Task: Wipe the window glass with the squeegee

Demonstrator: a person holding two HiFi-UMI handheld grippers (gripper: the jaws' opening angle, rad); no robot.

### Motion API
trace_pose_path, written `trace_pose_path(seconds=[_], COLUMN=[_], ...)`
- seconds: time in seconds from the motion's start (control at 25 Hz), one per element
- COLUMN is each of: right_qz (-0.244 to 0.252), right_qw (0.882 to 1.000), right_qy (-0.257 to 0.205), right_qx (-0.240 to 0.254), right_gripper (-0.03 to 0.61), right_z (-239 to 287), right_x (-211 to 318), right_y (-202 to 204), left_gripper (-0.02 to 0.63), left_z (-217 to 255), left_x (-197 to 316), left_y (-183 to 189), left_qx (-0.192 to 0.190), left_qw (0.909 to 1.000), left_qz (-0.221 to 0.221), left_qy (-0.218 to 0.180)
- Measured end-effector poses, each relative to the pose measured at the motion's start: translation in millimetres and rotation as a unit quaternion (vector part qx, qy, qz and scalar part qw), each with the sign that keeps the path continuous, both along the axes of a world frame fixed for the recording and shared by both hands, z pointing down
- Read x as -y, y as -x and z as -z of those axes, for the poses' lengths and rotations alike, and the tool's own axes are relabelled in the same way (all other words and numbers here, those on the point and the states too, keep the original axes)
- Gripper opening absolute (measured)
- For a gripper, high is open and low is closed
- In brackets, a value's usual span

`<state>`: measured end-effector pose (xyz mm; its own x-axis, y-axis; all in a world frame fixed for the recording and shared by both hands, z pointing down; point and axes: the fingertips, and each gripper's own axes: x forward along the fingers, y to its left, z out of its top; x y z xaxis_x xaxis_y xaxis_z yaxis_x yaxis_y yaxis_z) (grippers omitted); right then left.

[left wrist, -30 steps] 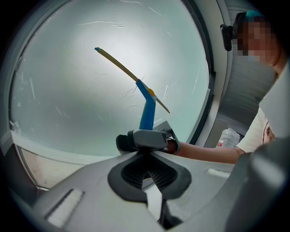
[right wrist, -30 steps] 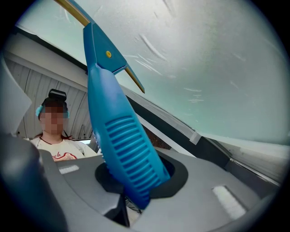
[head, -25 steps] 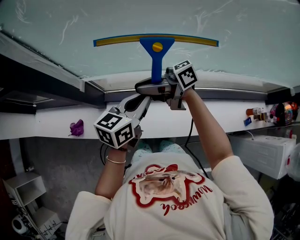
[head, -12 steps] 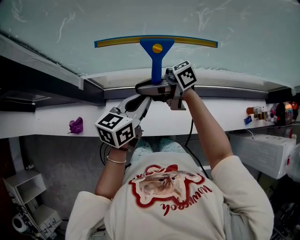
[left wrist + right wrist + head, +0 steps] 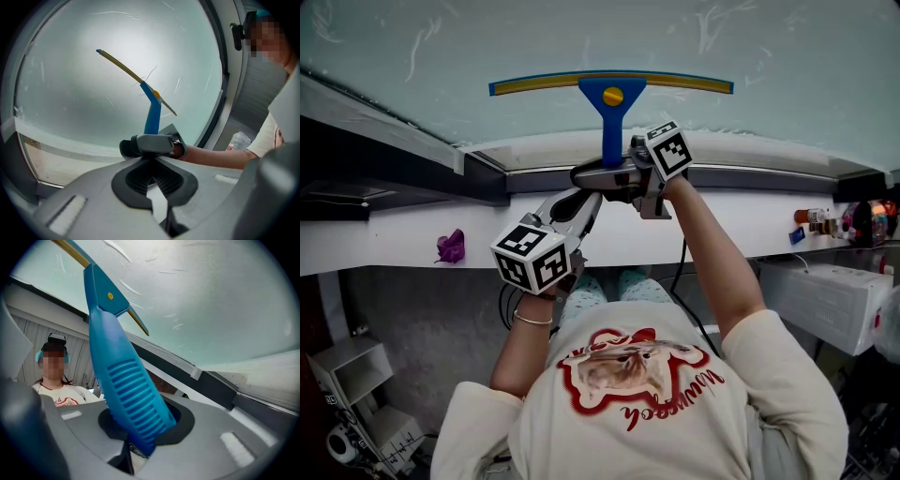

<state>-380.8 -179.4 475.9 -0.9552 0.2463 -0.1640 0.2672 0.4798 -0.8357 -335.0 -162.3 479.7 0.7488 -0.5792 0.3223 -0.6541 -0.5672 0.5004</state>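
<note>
Clamping the squeegee (image 5: 612, 111) handle, right claw (image 5: 612, 173) sits below blade (left claw (image 5: 153, 178) closed).

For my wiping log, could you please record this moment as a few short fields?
Tool: blue squeegee, blade against the window glass
Right gripper: shut on the squeegee handle
Left gripper: shut, empty, nearer the person than the right one
Other: small purple object on the white ledge
</note>
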Motion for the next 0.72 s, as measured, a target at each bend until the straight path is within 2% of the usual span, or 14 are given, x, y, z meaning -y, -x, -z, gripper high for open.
trace_pose_path(seconds=[0.72], right_qz=[0.001], right_qw=[1.0], right_qy=[0.027], right_qx=[-0.004], right_gripper=[0.089], right_z=[-20.5], right_x=[-7.1], right_y=[-1.3], left_gripper=[0.002], left_z=[-19.7], left_x=[-7.1], left_y=[-1.4], left_qx=[0.008], left_qw=[0.9997], left_qz=[-0.002], left_qy=[0.022])
